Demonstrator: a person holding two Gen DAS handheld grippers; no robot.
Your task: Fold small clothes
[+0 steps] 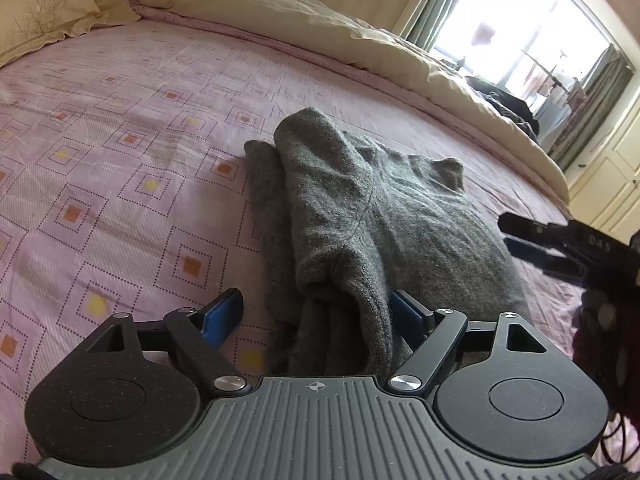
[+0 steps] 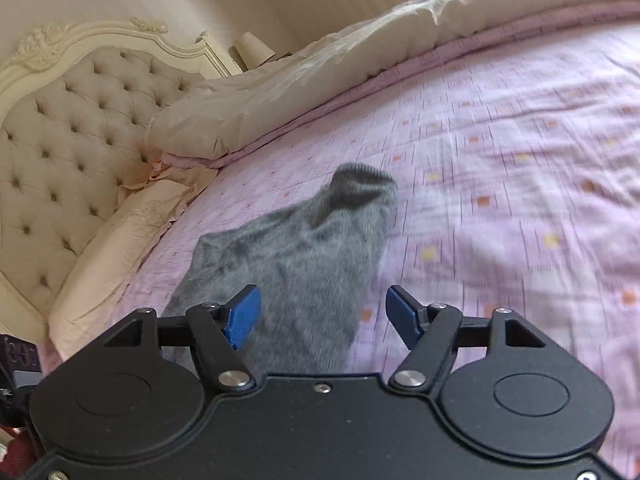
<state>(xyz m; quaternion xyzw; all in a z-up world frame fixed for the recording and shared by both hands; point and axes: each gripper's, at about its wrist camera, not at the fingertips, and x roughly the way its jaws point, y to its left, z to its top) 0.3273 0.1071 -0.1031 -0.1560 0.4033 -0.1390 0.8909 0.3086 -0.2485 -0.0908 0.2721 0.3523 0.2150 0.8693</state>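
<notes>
A small grey knitted garment [image 1: 360, 216] lies bunched on the pink patterned bedsheet [image 1: 120, 152]. My left gripper [image 1: 316, 312] is open, its blue pads on either side of the garment's near folded edge, without clamping it. My right gripper [image 2: 322, 316] is open too, hovering over the grey garment [image 2: 288, 248], which looks blurred. The garment's far end [image 2: 360, 184] stands raised with its opening showing. The right gripper also shows in the left wrist view [image 1: 516, 236] at the garment's right side.
A beige duvet [image 1: 320, 28] is rolled along the far side of the bed. Pillows [image 2: 116, 236] lie against a tufted headboard [image 2: 60, 132]. A bright window [image 1: 520, 40] and dark clothes [image 1: 504, 108] sit at the back right.
</notes>
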